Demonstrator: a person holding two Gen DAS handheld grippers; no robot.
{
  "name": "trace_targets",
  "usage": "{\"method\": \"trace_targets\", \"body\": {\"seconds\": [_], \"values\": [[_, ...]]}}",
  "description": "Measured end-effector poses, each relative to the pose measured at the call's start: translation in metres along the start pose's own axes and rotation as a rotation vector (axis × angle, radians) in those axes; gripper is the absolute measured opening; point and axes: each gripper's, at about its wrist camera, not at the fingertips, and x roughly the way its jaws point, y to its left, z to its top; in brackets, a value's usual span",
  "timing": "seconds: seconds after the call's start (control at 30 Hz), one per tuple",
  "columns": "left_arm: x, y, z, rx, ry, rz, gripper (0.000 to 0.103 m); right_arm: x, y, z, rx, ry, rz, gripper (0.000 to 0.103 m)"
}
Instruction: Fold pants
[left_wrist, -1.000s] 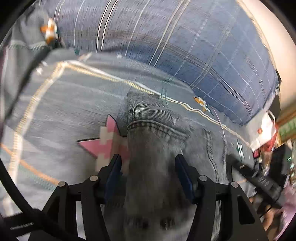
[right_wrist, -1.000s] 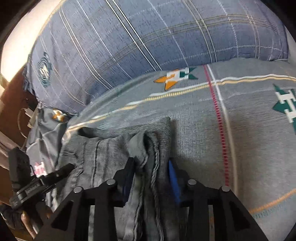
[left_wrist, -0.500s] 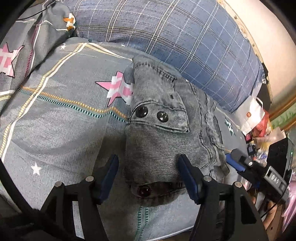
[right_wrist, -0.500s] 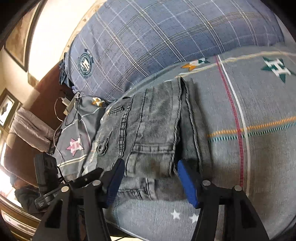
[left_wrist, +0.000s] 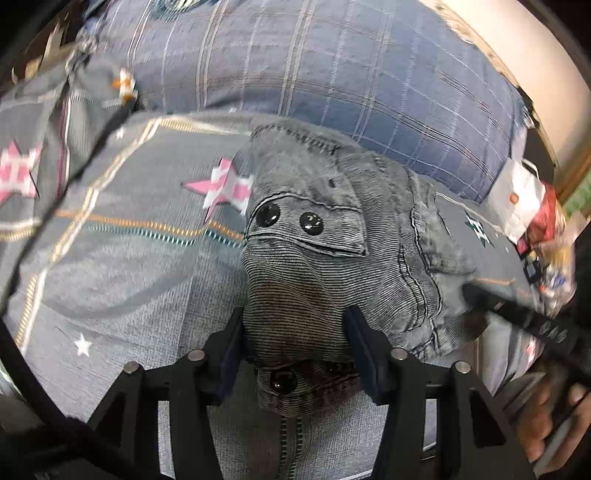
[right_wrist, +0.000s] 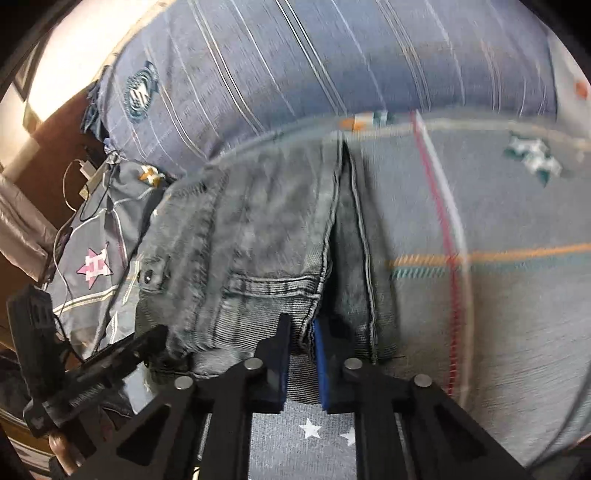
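Observation:
The grey denim pants (left_wrist: 317, 236) lie folded in a thick bundle on the grey patterned bedspread (left_wrist: 122, 266). My left gripper (left_wrist: 295, 343) has its jaws around the near edge of the bundle, by the waistband buttons, with the denim bulging between its pads. In the right wrist view the pants (right_wrist: 258, 236) lie with a back pocket up. My right gripper (right_wrist: 300, 354) is nearly closed on the near hem of the bundle, pinching a narrow strip of denim.
A big blue plaid pillow (left_wrist: 332, 74) lies just behind the pants. A white bag and clutter (left_wrist: 524, 206) sit at the right edge of the bed. Cables and a charger (right_wrist: 85, 177) lie at the left. The other gripper shows in each view (right_wrist: 92, 365).
Both grippers had opened and drawn back from the bundle; now they have moved in again and closed on its near edge, the right one much tighter.

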Motion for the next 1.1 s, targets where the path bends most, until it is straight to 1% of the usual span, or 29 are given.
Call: {"method": "trace_targets", "body": {"seconds": [0.03,0.07,0.1,0.17,0.2,0.3,0.37,0.4,0.47,0.53,0.6,0.63,0.67,0.7,0.73,0.77,0.8,0.87,0.97,1.03,1.07,1.1], "values": [[0.0,-0.001,-0.002,0.008,0.006,0.002,0.055,-0.013,0.005,0.001,-0.025,-0.033,-0.028,0.011],[0.003,-0.002,-0.003,0.014,0.013,0.008,0.055,-0.018,0.006,0.0,-0.033,-0.041,-0.047,0.011],[0.006,-0.002,-0.004,0.022,0.015,0.016,0.056,-0.015,0.004,-0.004,-0.032,-0.02,-0.068,0.011],[0.01,-0.007,-0.001,0.049,0.012,0.034,0.058,0.005,-0.003,-0.012,-0.016,0.059,-0.1,0.011],[0.011,-0.009,-0.002,0.066,0.004,0.051,0.059,0.013,-0.006,-0.014,-0.004,0.083,-0.099,0.011],[0.01,-0.017,-0.007,0.119,-0.018,0.095,0.061,0.005,0.001,-0.01,-0.028,0.055,-0.133,0.011],[0.007,-0.016,-0.006,0.117,-0.024,0.1,0.062,0.014,-0.001,-0.012,-0.03,0.073,-0.135,0.012],[0.003,-0.014,-0.005,0.106,-0.025,0.09,0.062,0.011,0.0,-0.011,-0.031,0.064,-0.135,0.012],[-0.005,-0.01,-0.002,0.079,-0.037,0.062,0.062,0.011,0.002,-0.012,-0.038,0.061,-0.13,0.015],[-0.014,-0.007,0.0,0.059,-0.06,0.047,0.062,0.006,-0.001,-0.013,-0.024,0.044,-0.104,0.016],[-0.026,-0.001,0.002,0.023,-0.098,0.041,0.066,-0.01,-0.008,-0.014,0.056,0.004,0.002,0.015],[-0.03,0.001,0.0,0.002,-0.105,0.034,0.069,-0.015,-0.012,-0.013,0.083,-0.012,0.039,0.019],[-0.031,0.006,-0.001,-0.028,-0.104,0.022,0.069,-0.019,-0.015,-0.013,0.112,-0.026,0.075,0.029],[-0.028,0.014,-0.002,-0.068,-0.08,0.001,0.069,-0.026,-0.019,-0.012,0.133,-0.046,0.101,0.038],[-0.024,0.02,-0.002,-0.094,-0.054,-0.024,0.069,-0.029,-0.022,-0.011,0.146,-0.063,0.104,0.066],[-0.019,0.026,-0.002,-0.134,-0.03,-0.062,0.069,-0.032,-0.025,-0.012,0.158,-0.081,0.105,0.081],[-0.015,0.031,-0.002,-0.17,-0.013,-0.091,0.069,-0.033,-0.028,-0.011,0.173,-0.09,0.113,0.081],[-0.009,0.034,-0.001,-0.19,0.014,-0.114,0.069,-0.029,-0.033,-0.01,0.2,-0.07,0.126,0.081],[-0.001,0.034,-0.005,-0.216,0.044,-0.13,0.069,-0.007,-0.047,-0.011,0.265,0.003,0.101,0.081],[0.004,0.031,-0.005,-0.202,0.056,-0.119,0.066,0.01,-0.05,-0.018,0.298,0.076,0.148,0.081],[0.006,0.029,-0.004,-0.194,0.056,-0.113,0.064,0.011,-0.047,-0.017,0.282,0.071,0.133,0.077],[0.006,0.025,-0.004,-0.178,0.052,-0.101,0.063,0.007,-0.041,-0.016,0.243,0.057,0.096,0.072]]}}
